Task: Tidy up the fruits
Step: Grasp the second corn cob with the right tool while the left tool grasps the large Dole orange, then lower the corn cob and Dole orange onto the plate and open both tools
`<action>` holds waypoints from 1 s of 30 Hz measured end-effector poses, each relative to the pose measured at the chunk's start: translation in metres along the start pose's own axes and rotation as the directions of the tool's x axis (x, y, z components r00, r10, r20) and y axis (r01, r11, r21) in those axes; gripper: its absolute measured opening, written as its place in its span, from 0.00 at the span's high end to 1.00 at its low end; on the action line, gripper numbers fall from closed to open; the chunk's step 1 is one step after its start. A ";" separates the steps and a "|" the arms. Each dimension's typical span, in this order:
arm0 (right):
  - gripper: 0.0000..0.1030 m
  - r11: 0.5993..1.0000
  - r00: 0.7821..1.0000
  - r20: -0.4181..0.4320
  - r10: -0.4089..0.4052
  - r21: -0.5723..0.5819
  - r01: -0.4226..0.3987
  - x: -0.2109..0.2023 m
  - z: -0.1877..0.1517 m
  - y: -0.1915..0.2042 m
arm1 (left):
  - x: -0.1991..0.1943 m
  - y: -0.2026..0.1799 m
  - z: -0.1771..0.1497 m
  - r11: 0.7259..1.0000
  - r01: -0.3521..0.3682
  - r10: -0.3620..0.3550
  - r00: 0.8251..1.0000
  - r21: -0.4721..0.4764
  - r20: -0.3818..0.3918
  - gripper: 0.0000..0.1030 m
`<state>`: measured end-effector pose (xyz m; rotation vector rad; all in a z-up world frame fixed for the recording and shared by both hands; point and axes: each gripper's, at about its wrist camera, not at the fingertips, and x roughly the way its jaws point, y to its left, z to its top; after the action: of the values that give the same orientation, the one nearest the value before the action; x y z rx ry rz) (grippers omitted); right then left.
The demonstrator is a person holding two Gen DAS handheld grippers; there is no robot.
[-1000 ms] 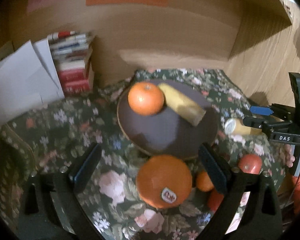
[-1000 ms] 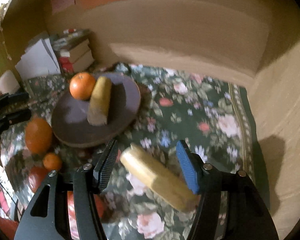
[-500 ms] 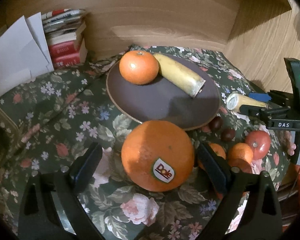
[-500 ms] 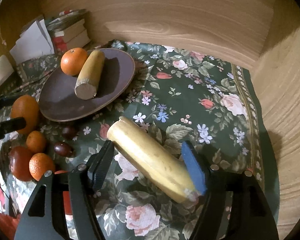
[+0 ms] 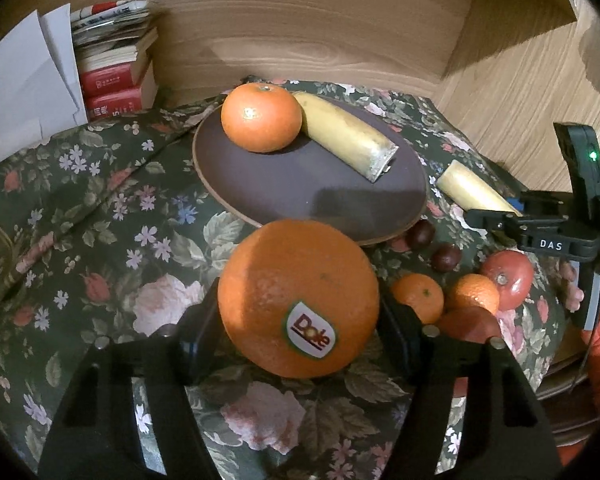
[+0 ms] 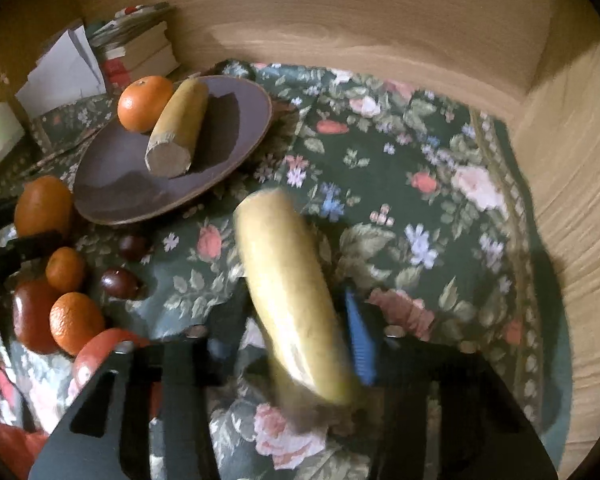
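In my left view, low centre, the left gripper (image 5: 300,320) clenches the big orange (image 5: 298,298) just below the plate (image 5: 300,196); it's round and could roll off. In my right view, centre, the right gripper (image 6: 292,320) grasps a blurred banana piece (image 6: 292,292), which may slip.

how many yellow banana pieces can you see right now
2. One cut yellow banana piece lies on the dark round plate beside a tangerine; the other yellow banana piece is gripped in the right tongs. Others may be hidden.
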<state>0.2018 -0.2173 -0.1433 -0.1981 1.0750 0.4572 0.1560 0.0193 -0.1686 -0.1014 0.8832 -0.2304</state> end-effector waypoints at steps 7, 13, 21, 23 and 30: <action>0.69 1.000 1.000 -0.017 0.013 -0.024 -0.014 -0.006 -0.007 0.010 | -0.006 0.002 -0.003 1.000 -0.012 0.012 1.000 0.001 0.005 0.34; 0.69 1.000 1.000 -0.004 0.013 -0.010 -0.013 0.003 0.002 0.011 | -0.016 0.008 -0.002 0.999 -0.026 0.027 0.999 -0.021 0.026 0.34; 0.69 1.000 0.999 0.048 -0.024 0.013 0.024 0.002 0.009 0.012 | -0.037 0.009 0.014 0.999 -0.036 0.037 0.996 -0.015 0.086 0.34; 0.69 1.000 0.995 0.100 0.019 -0.005 -0.018 -0.003 0.012 0.012 | -0.038 0.007 0.021 0.999 -0.035 0.036 0.994 -0.011 0.098 0.34; 0.69 0.999 0.983 0.180 0.024 -0.028 -0.020 -0.023 0.030 0.018 | -0.028 -0.003 0.049 1.000 -0.024 0.023 0.993 0.005 0.113 0.34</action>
<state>0.2087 -0.1965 -0.1075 -0.1650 0.8948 0.5000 0.1765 0.0226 -0.1160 -0.0970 0.7703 -0.2033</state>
